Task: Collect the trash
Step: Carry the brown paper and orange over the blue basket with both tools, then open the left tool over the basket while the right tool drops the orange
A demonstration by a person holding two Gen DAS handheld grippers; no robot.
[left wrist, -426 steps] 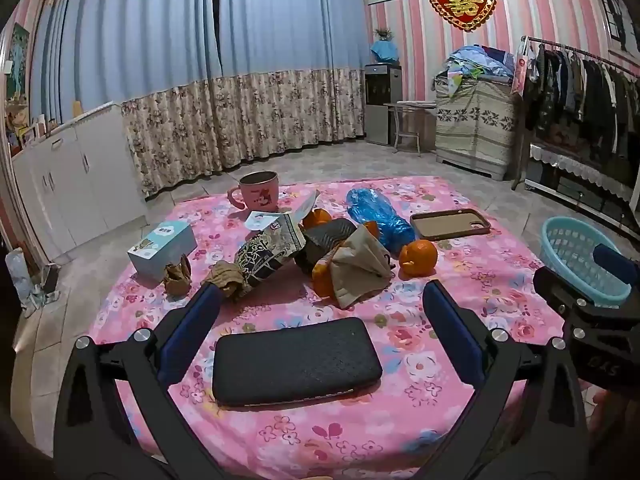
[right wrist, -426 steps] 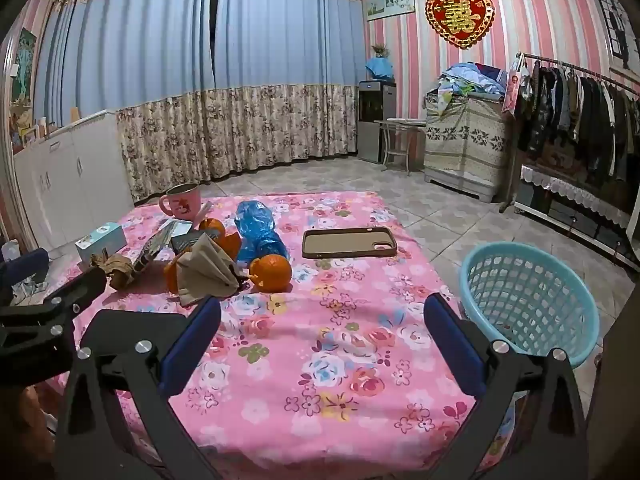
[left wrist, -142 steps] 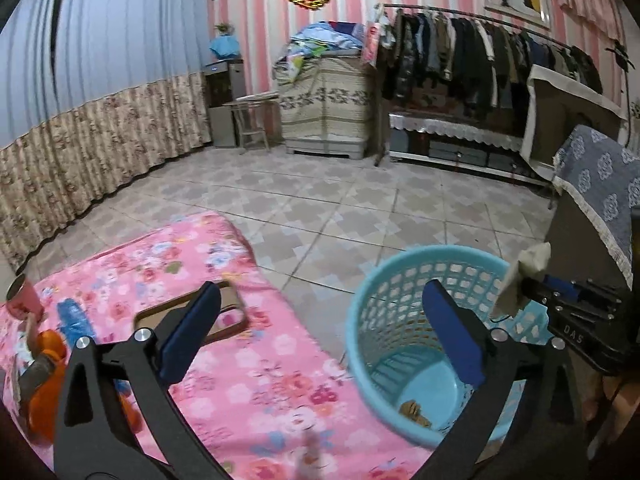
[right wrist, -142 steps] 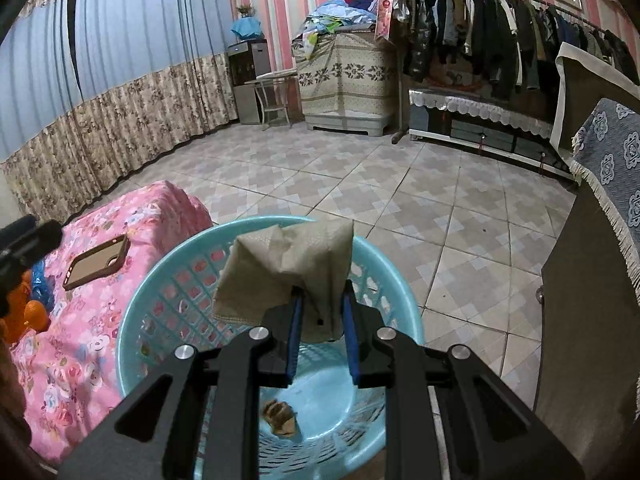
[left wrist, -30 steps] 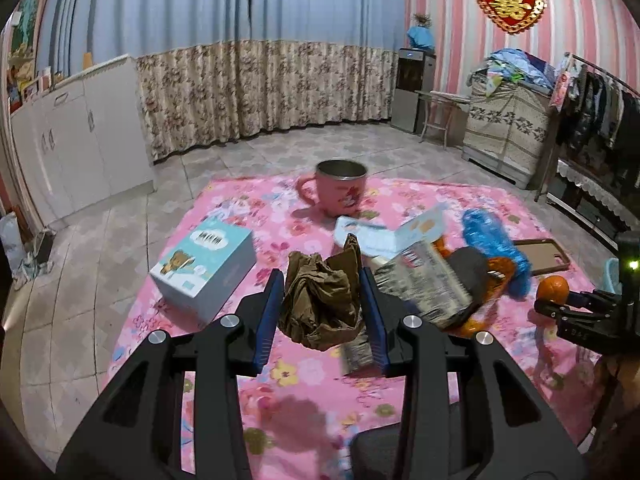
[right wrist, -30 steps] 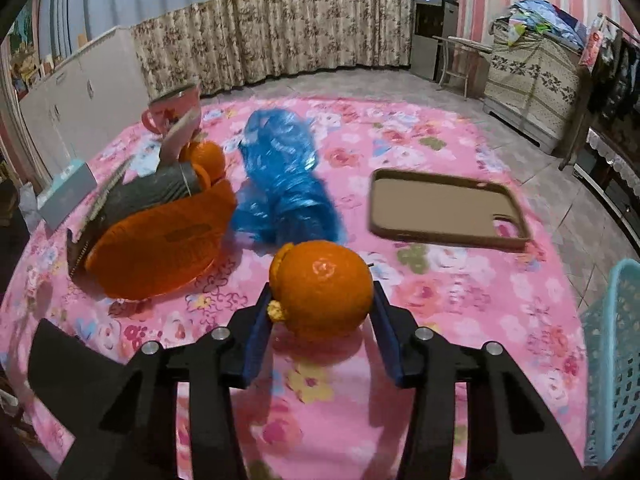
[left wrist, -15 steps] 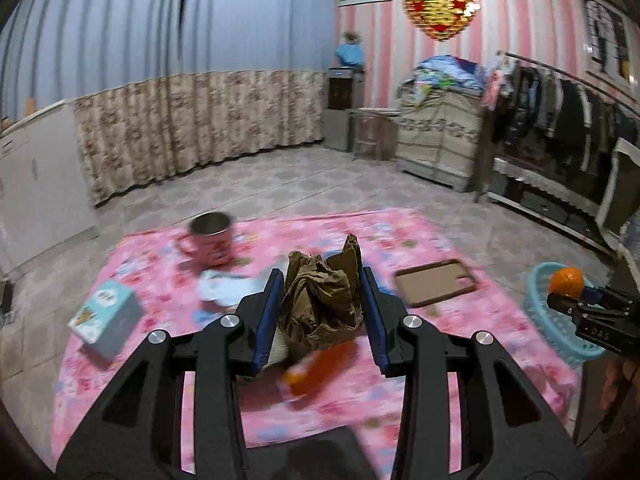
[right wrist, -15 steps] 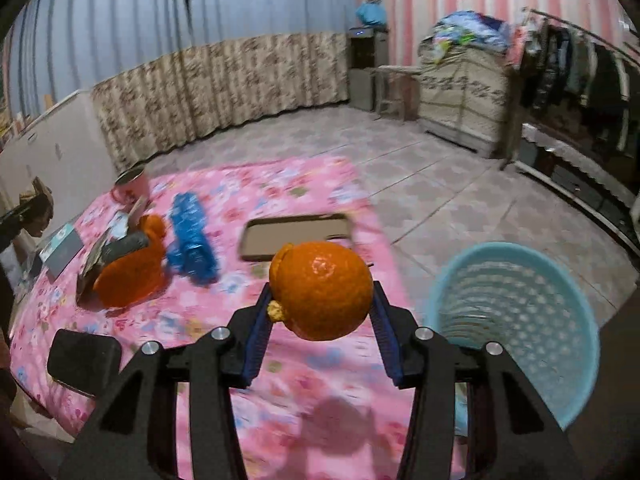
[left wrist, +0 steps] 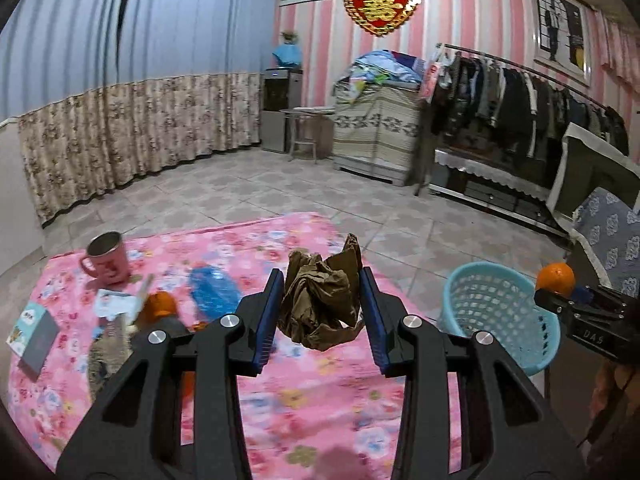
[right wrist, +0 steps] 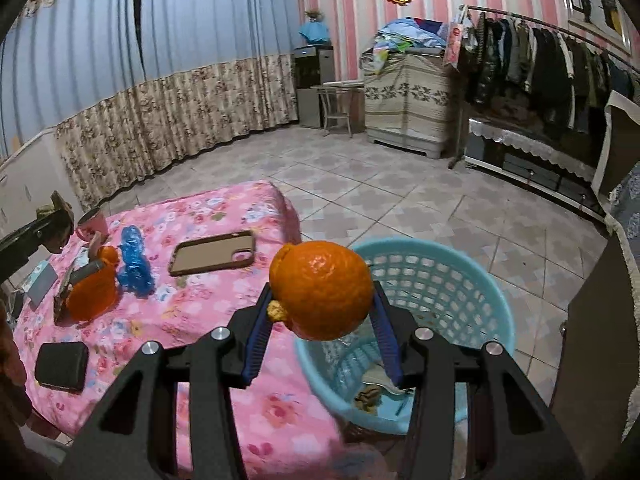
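Since a second ago both loads have left the worktop (left wrist: pixel 304 396). The right hand-held gripper (right wrist: pixel 320 312), tilted down, clamps the orange (right wrist: pixel 320 288) over the blue basket (right wrist: pixel 472 296); the left hand-held gripper (left wrist: pixel 322 300) pinches crumpled brown paper (left wrist: pixel 320 300) beside that basket.

Low table (right wrist: pixel 208 308) under a pink floral cloth bears: phone case (right wrist: pixel 213 253) at centre; blue bag (right wrist: pixel 136 266) at its nine o'clock; pink mug (right wrist: pixel 93 224) at ten; black pouch (right wrist: pixel 61 365) at seven. Turquoise basket (right wrist: pixel 472 292) stands on tiled floor (right wrist: pixel 400 200), at three o'clock.
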